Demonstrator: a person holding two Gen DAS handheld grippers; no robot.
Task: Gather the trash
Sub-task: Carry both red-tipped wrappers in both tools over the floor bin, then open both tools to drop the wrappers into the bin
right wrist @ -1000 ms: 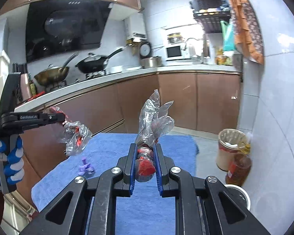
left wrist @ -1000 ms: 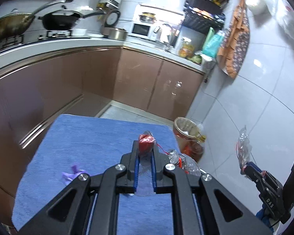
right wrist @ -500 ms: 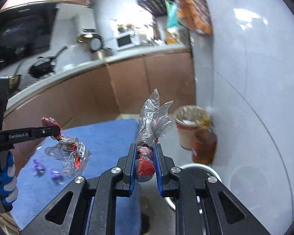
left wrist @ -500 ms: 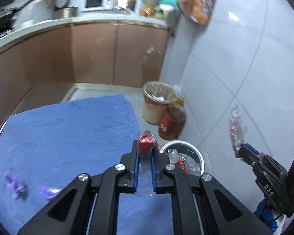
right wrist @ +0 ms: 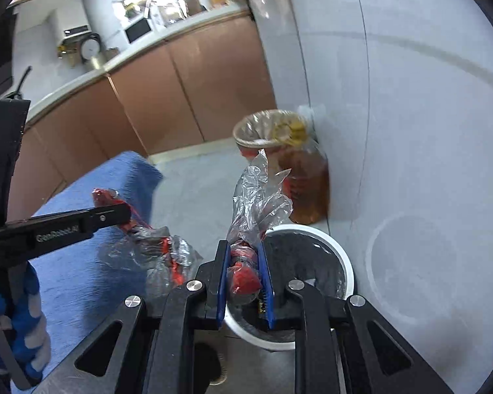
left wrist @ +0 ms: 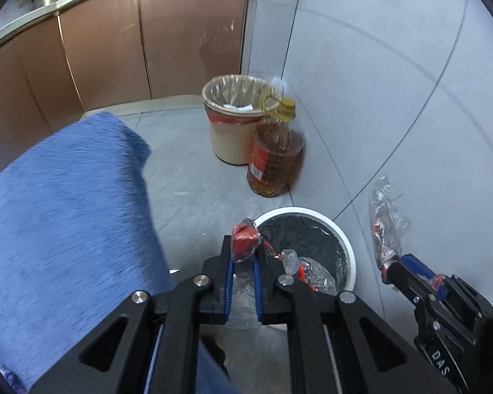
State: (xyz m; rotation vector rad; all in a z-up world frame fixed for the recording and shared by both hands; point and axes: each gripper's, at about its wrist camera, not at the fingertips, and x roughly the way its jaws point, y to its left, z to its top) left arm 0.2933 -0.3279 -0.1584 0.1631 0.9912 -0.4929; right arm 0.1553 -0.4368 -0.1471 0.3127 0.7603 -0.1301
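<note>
Two pairs of tongs were in view, each clamped narrow on one piece of trash. The left tongs (left wrist: pixel 243 256) gripped a crumpled wrapper (left wrist: pixel 245 238) of red and clear plastic, its loose tail (left wrist: pixel 307 269) trailing to the right over the bin. The right tongs (right wrist: pixel 243 275) gripped a second wrapper (right wrist: pixel 258 203), red at the pinched end with clear film standing up above the blue pads (right wrist: pixel 221 282). Two bins stood on the tiled floor: a white-rimmed bin (left wrist: pixel 343 239) with a dark liner, directly under and ahead of both tongs, and a beige bin (left wrist: pixel 228 138) with a clear liner further back near the cabinets. One amber oil bottle (left wrist: pixel 274 161) stood touching the beige bin, between the two bins. A blue-covered tabletop (left wrist: pixel 66 223) lay to the left. One blue-and-white gloved hand (right wrist: pixel 20 325) held the left tool.
</note>
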